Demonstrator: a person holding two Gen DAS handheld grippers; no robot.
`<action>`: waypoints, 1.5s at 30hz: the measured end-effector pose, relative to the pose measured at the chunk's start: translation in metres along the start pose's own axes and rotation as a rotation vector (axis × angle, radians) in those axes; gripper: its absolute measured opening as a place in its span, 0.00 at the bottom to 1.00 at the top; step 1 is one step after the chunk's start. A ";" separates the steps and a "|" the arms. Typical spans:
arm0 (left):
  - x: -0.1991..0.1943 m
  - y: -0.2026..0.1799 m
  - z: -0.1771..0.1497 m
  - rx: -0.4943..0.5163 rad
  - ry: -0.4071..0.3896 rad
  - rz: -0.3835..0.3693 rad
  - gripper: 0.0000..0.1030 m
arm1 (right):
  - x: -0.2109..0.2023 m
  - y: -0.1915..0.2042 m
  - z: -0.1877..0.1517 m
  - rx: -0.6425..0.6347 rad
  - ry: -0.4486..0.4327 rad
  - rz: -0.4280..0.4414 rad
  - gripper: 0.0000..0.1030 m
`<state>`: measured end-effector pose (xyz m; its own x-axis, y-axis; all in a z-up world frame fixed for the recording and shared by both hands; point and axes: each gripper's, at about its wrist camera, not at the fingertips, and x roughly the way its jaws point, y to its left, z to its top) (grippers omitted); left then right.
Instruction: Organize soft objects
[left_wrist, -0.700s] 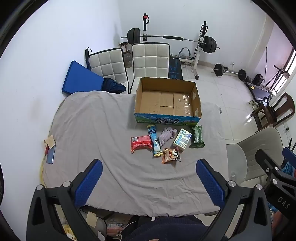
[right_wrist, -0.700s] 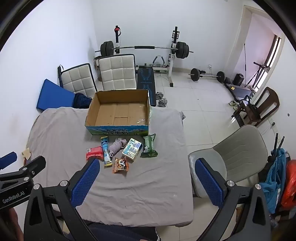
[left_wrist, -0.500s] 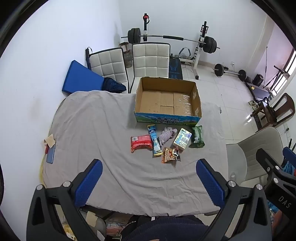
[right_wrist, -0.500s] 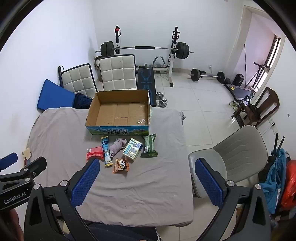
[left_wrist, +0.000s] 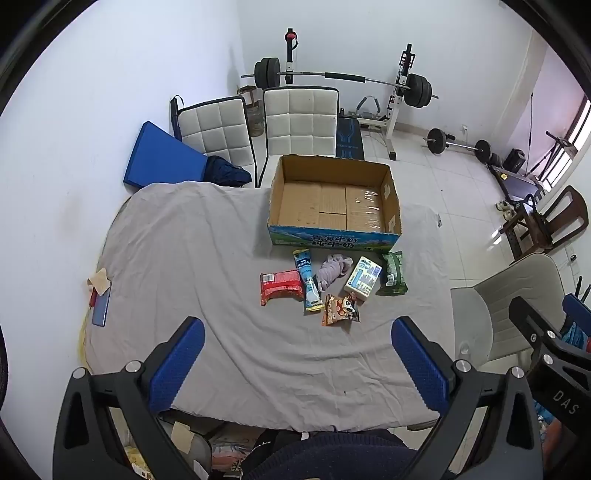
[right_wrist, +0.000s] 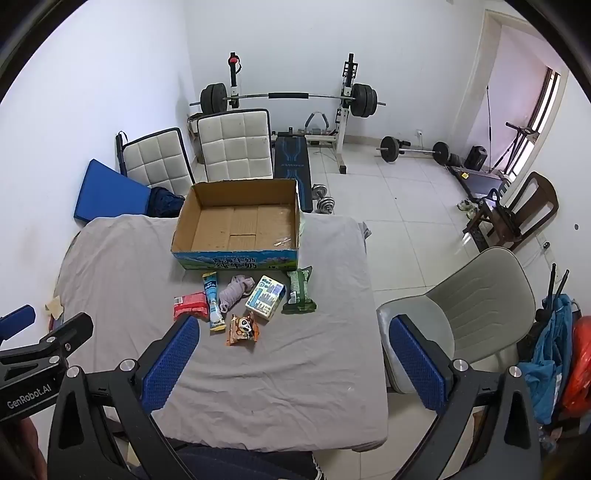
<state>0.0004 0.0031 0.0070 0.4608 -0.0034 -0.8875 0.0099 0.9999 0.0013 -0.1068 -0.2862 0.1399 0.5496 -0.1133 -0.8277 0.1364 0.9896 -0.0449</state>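
Note:
An open, empty cardboard box (left_wrist: 334, 201) (right_wrist: 240, 225) stands at the far side of a grey-covered table (left_wrist: 184, 266). In front of it lie a red packet (left_wrist: 280, 287), a blue stick pack (left_wrist: 307, 284), a lilac cloth bundle (left_wrist: 332, 271), a white carton (left_wrist: 363, 278), a green packet (left_wrist: 393, 272) and an orange snack bag (left_wrist: 340, 310). My left gripper (left_wrist: 299, 363) is open and empty, high above the table's near edge. My right gripper (right_wrist: 293, 360) is open and empty, also held high near the front.
Two white padded chairs (left_wrist: 299, 122) and a blue mat (left_wrist: 162, 158) stand behind the table. A grey chair (right_wrist: 476, 299) stands to the right. A phone and paper (left_wrist: 99, 299) lie at the table's left edge. A barbell rack (right_wrist: 288, 99) stands at the back wall.
Both grippers have barely moved; the views shift only slightly. Nothing on the table has moved.

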 end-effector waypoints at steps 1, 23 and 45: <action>-0.002 0.000 0.001 -0.001 -0.001 -0.002 1.00 | 0.000 0.000 0.001 0.001 -0.003 0.000 1.00; -0.003 -0.003 0.000 -0.003 -0.022 0.000 1.00 | -0.010 -0.004 0.004 0.007 -0.019 -0.005 1.00; -0.003 -0.005 0.011 -0.006 -0.041 0.004 1.00 | -0.010 -0.008 0.008 0.014 -0.035 -0.002 1.00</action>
<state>0.0089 -0.0016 0.0152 0.4971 0.0001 -0.8677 0.0031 1.0000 0.0019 -0.1069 -0.2938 0.1527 0.5777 -0.1186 -0.8076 0.1486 0.9881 -0.0388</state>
